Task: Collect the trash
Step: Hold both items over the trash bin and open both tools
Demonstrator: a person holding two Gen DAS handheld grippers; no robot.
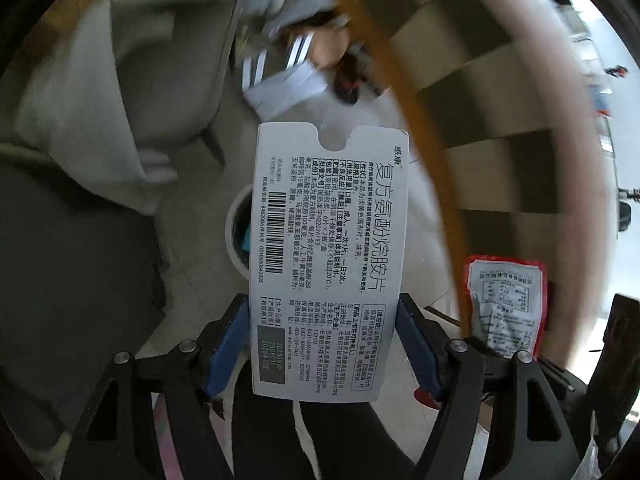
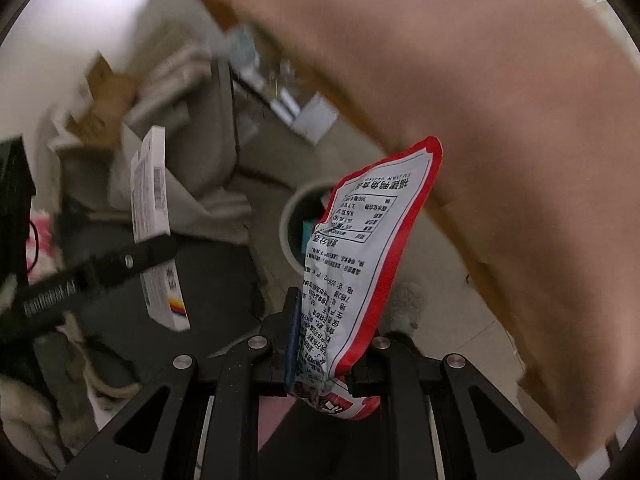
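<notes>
Bin (image 2: 289,216) below both | table edge (image 2: 480,128) beside, blurred | sofa (image 1: 132,92), probably

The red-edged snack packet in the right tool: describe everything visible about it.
The red-bordered, crinkled foil snack packet has a white back panel printed with black text and a boxed nutrition table. It looks flat and empty, slightly creased and twisted. It stands upright, its lower end pinched in the shut right tool, a blue-padded finger pressing its left face. Its top end hangs free over the floor, in front of a round white bin below. The left wrist view shows it too, beside the tool.
</notes>
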